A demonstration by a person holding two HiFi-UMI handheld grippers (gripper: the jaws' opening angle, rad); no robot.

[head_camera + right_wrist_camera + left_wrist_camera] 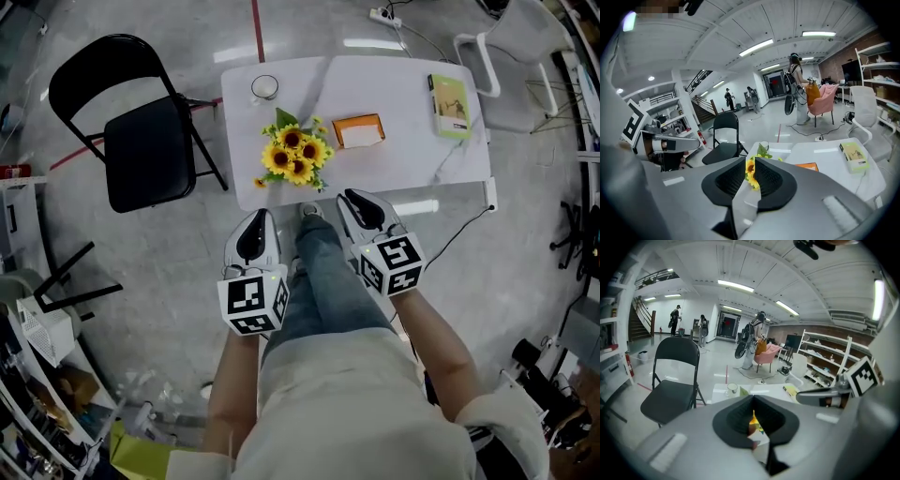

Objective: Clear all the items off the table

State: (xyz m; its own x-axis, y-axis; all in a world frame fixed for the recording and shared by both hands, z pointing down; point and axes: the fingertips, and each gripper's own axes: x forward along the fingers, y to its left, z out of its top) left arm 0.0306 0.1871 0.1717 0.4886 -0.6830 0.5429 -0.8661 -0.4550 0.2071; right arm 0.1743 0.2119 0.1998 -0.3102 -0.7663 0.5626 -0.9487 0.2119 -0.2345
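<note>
A bunch of sunflowers (295, 153) stands near the front edge of the white table (403, 169). Behind it are a white mug (264, 88), an orange box (359, 129) and a green book (450, 105). My left gripper (255, 217) hovers short of the table's front edge, shut and empty; in its own view (753, 399) only a sliver of sunflower (754, 418) shows between the jaws. My right gripper (349, 195) hangs at the front edge, right of the flowers. Its jaws (753, 161) stand slightly parted, with the sunflowers (761, 152) beyond them and nothing held.
A black folding chair (141, 141) stands left of the table. A white chair (511, 56) and a cable (459, 234) are at the right. The person's legs (319, 272) are between the grippers. Shelves and clutter line the room's edges.
</note>
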